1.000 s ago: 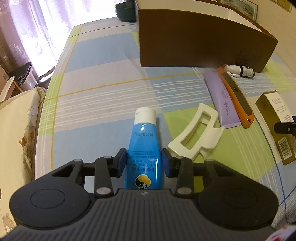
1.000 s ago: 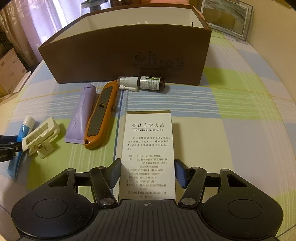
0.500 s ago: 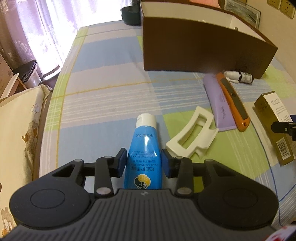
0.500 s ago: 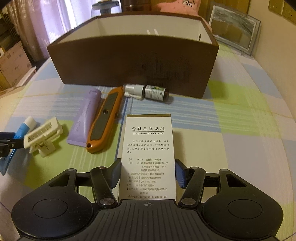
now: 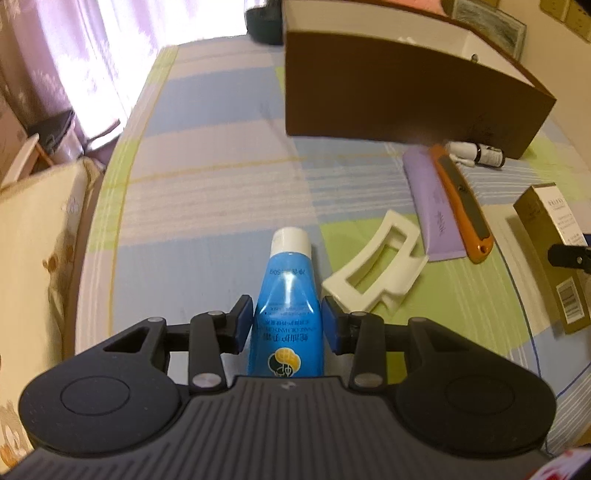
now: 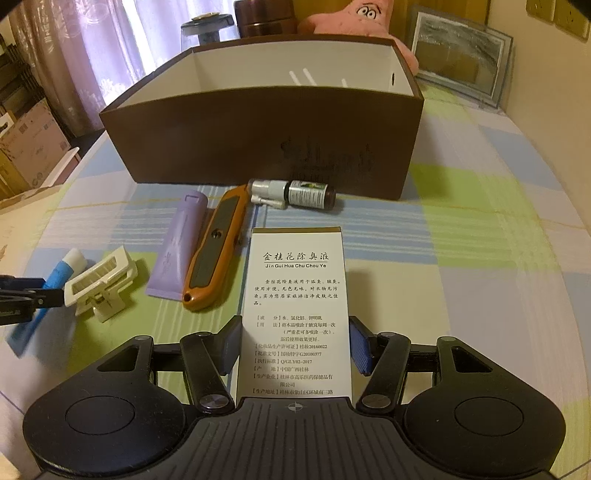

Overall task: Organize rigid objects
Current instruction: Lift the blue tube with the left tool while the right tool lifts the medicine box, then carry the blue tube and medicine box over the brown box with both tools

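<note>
My left gripper [image 5: 288, 321] is shut on a blue tube with a white cap [image 5: 289, 295] and holds it lifted above the checked tablecloth. My right gripper [image 6: 295, 345] is shut on a white and gold carton with Chinese print [image 6: 297, 295], also lifted. A white hair claw [image 5: 373, 273], a lilac tube [image 5: 432, 206], an orange utility knife [image 5: 461, 199] and a small spray bottle [image 6: 295, 192] lie on the cloth in front of a brown open box [image 6: 266, 147]. In the right wrist view the blue tube [image 6: 48, 291] and the hair claw [image 6: 103, 284] sit at the left.
Behind the box stand a pink plush [image 6: 351, 18], a dark jar [image 6: 203, 33] and a framed picture [image 6: 461, 70]. Curtains [image 5: 74, 55] and a cream cushion [image 5: 33, 258] lie past the table's left edge. Cardboard cartons [image 6: 29, 144] stand at the far left.
Both grippers have risen with what they hold: the box and the loose items look lower and farther, and the box's white inside shows in the right wrist view.
</note>
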A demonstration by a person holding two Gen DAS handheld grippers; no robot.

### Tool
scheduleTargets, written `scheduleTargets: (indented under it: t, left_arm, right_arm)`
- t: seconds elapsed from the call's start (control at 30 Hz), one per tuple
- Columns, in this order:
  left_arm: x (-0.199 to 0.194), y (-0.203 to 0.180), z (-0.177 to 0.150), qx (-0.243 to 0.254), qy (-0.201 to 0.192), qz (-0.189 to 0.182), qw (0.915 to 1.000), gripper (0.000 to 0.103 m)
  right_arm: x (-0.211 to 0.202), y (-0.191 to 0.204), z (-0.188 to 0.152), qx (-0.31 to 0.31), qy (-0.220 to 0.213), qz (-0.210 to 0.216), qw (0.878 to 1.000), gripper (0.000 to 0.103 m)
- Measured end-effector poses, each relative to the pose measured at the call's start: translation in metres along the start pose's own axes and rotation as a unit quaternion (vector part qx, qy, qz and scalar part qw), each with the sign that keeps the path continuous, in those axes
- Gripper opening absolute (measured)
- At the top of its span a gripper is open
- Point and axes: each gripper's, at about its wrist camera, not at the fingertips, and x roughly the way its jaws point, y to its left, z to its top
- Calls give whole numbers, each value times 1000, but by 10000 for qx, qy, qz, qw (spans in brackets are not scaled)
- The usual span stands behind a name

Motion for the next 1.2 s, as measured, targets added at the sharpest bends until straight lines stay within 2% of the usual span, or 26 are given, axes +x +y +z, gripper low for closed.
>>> scheduleTargets:
  t: [0.27,0.47,0.87,1.2]
  left_arm:
    - [16,-2,3,212,76,89,9997,33]
    - [14,-7,2,319,-6,203,9993,32]
    - [-26,-7,26,228,-568,201,9979,32]
    - [-51,-35,69,429,-1039,-119,9936,32]
  right_arm:
    - [-2,-5,-4,92,48,24,9999,56]
    - [-4,-9,-5,124,40,17,9999,55]
    - [-13,-6,8,24,-197,170,9997,55]
    - [-27,5,45,-209,-627,417,9969,55]
